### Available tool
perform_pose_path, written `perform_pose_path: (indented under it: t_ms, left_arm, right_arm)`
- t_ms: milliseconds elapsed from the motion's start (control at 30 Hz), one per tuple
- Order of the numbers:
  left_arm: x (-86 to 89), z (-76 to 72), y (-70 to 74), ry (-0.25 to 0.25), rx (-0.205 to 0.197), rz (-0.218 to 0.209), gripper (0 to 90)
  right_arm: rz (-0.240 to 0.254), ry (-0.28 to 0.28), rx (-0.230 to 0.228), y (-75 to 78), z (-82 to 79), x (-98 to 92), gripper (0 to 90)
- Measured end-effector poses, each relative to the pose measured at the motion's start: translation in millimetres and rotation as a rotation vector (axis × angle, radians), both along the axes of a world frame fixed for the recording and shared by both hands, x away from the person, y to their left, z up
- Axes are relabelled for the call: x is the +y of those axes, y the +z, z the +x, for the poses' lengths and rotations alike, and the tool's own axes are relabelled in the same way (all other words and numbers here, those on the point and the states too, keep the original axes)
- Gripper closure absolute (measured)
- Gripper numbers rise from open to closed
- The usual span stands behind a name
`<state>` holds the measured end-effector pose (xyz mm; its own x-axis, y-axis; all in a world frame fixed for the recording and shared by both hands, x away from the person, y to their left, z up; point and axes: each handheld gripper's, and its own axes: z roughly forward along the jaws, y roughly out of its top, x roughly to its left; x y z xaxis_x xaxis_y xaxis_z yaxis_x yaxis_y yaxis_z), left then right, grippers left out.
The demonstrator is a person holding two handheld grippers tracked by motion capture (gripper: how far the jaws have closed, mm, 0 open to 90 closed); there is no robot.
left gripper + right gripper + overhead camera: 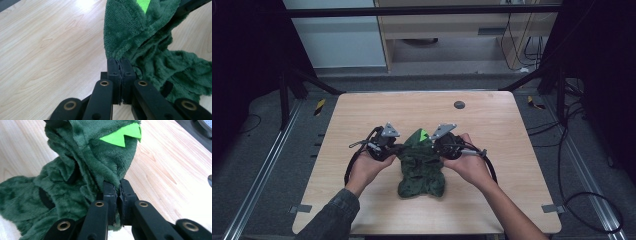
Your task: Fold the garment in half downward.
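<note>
A dark green plush garment (421,167) with a bright green jagged felt piece (424,134) lies crumpled mid-table. Its upper part is lifted between my two grippers while the lower part rests on the wood. My left gripper (398,148) pinches the garment's left edge; in the left gripper view its jaws (121,65) are pressed together on the green plush (140,37). My right gripper (435,146) pinches the right edge; in the right gripper view its jaws (119,187) clamp the fabric just under the felt piece (122,135).
The light wooden table (362,115) has free room left, right and behind the garment. A small dark round disc (459,104) sits near the far edge. Cables trail from both grippers toward the person's forearms.
</note>
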<state>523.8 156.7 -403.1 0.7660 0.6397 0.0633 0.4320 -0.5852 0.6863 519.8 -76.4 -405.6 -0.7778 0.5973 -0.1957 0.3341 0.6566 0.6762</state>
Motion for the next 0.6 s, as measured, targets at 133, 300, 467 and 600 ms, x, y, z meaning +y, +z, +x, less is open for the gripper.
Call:
perform_pose_path:
  t_ms: [133,300,467,600]
  left_arm:
    - [0.8,-5.8,-1.2,-0.01,0.002,-0.002,88.8]
    - [1.4,-11.8,-4.0,-0.012,0.004,-0.006,88.8]
    - [0.9,-19.7,-4.2,-0.023,-0.001,0.001,88.8]
    - [1.5,-23.8,-5.4,-0.029,0.001,0.002,88.8]
  right_arm:
    - [0.003,0.006,-0.01,-1.4,-5.9,0.3,85.4]
    - [0.014,0.008,-0.021,-2.6,-13.5,-2.2,85.3]
    - [0.024,0.016,-0.023,-5.5,-22.4,-4.1,85.1]
    - [0.029,0.023,-0.031,-7.7,-29.8,-4.0,84.9]
